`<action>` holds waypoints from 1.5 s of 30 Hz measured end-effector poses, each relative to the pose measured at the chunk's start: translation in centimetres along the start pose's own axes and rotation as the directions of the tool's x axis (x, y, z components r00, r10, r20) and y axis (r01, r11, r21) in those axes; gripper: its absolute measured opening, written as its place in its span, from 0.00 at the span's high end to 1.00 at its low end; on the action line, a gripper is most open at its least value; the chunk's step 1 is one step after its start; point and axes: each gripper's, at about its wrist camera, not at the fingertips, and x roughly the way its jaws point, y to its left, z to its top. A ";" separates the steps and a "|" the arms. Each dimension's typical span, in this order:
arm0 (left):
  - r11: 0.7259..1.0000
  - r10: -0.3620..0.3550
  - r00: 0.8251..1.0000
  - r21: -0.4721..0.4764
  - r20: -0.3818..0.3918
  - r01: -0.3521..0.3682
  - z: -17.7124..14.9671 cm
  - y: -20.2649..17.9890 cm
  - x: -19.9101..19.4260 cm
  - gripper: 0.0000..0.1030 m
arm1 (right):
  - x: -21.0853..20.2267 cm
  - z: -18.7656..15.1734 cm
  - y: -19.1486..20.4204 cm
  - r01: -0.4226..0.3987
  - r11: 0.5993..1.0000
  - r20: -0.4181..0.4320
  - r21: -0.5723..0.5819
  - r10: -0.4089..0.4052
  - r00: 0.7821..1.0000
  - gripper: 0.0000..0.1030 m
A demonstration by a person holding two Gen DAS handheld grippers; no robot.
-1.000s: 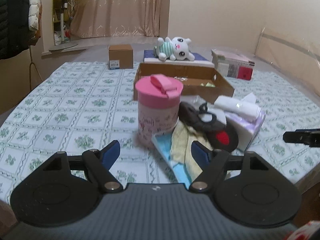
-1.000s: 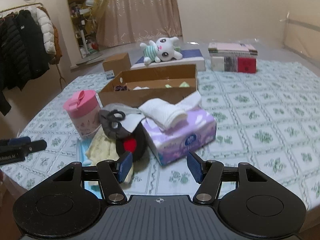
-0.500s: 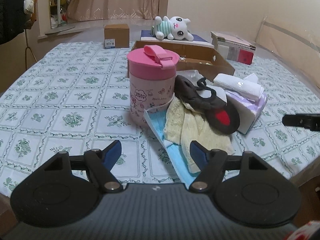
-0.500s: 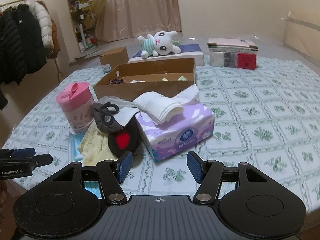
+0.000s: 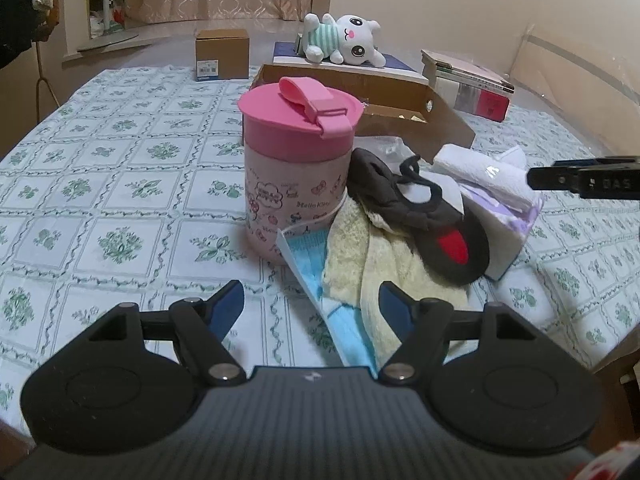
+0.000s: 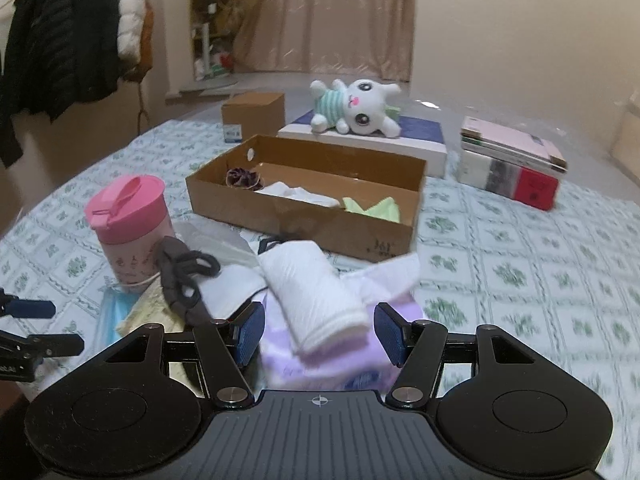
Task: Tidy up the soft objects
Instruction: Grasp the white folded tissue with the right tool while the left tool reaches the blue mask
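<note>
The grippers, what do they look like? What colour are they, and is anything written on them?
Both match. The left gripper and right gripper each have a dark grey ribbed body, two round black plates, black angled arms with silver pins, and blue pads inside the fingers. A small white mark sits mid-body. White letters show on each gripper's side in the other camera, too cut off to read.

Warm, dim indoor light washes both views, everything tinted yellowish. The left wrist view is sharp, soft shadows pooling under the pink cup (image 5: pixel 298 168). The right wrist view smears with motion blur (worst on the tablecloth (image 6: pixel 540 280) at right). Fisheye bending curves the edges, corners falling to black.
</note>
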 end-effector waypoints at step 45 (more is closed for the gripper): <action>0.988 -0.101 0.987 -0.129 -0.123 0.085 -2.5 0.7 4.8 0.97 | -4.3 -4.8 2.3 0.025 0.980 0.010 0.197 -0.028 1.000 0.73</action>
